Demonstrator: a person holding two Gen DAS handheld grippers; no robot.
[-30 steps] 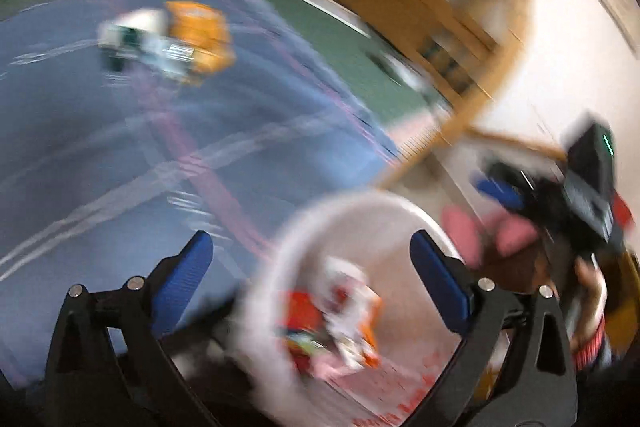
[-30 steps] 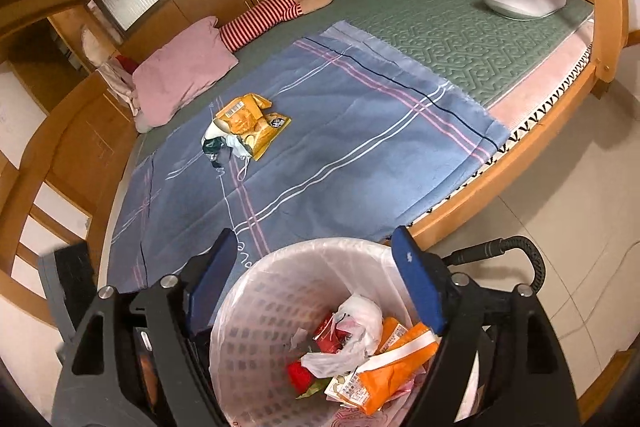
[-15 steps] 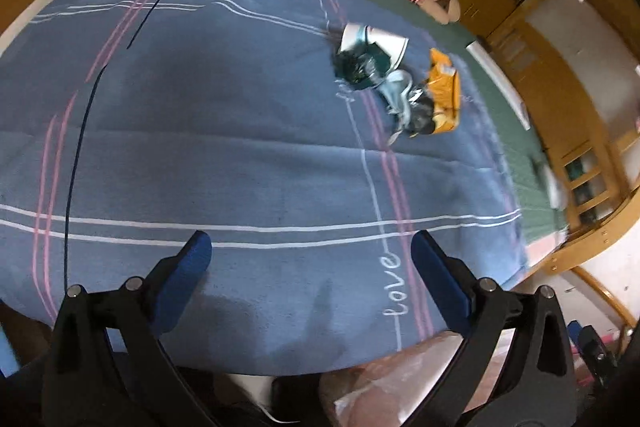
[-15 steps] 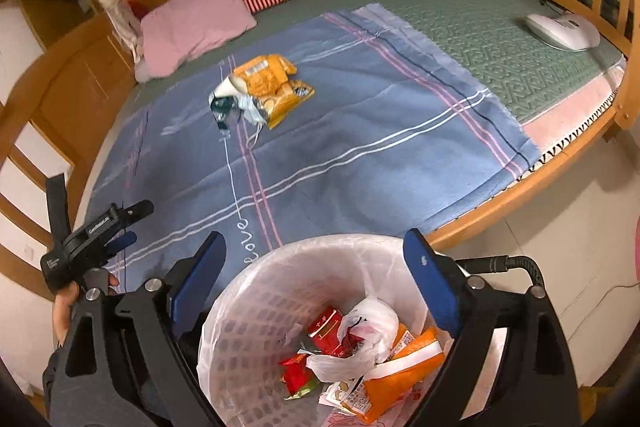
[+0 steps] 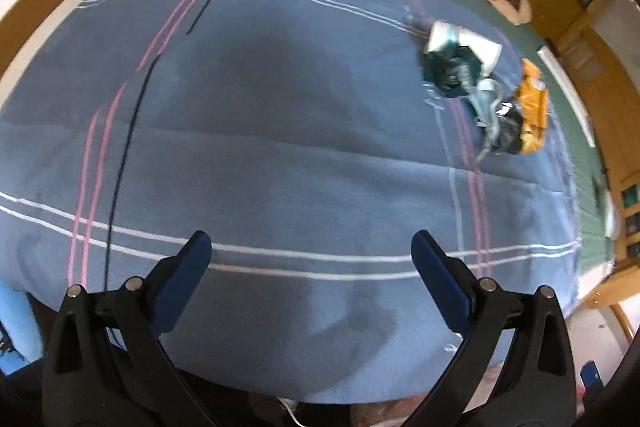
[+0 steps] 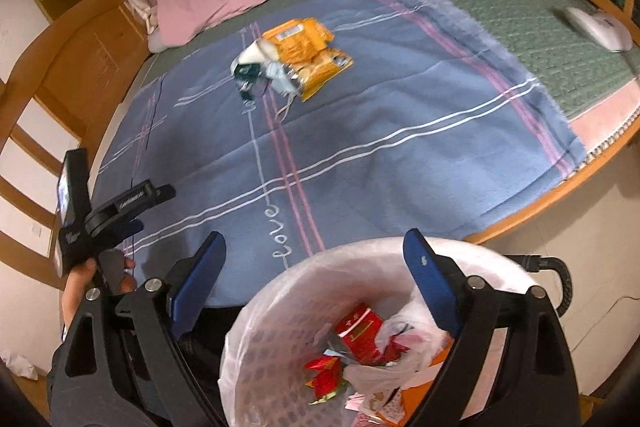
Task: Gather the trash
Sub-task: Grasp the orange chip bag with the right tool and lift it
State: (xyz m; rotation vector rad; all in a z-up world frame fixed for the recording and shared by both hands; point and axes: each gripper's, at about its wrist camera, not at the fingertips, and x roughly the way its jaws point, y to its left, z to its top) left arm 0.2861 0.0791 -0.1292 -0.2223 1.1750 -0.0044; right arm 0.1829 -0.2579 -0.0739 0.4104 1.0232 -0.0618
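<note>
At the left of the right wrist view, the left gripper (image 6: 154, 193) was held in a hand (image 6: 86, 293) over the near-left edge of the blue blanket (image 6: 360, 131), close to the curved wooden bed frame (image 6: 80, 67). In its own view the left gripper (image 5: 310, 259) stood with jaws wide and nothing between them, over an open stretch of striped blanket (image 5: 260, 147).

The trash pile (image 6: 290, 61) lay toward the middle of the blanket, well apart from both grippers: an orange snack bag (image 6: 306, 53) touching a white and dark green wrapper (image 6: 248, 67). From the left wrist the same pile (image 5: 484, 95) sat far to the right, with bare blanket between.

The right gripper (image 6: 314, 259) hung over the white lined bin (image 6: 280, 307), its jaws wide and empty after just having opened further. The bin, holding red and orange wrappers (image 6: 360, 351), stood on the floor just beside the bed's near wooden edge (image 6: 560, 199). To the right, the blanket's fringe ended on a green mattress (image 6: 540, 39).
</note>
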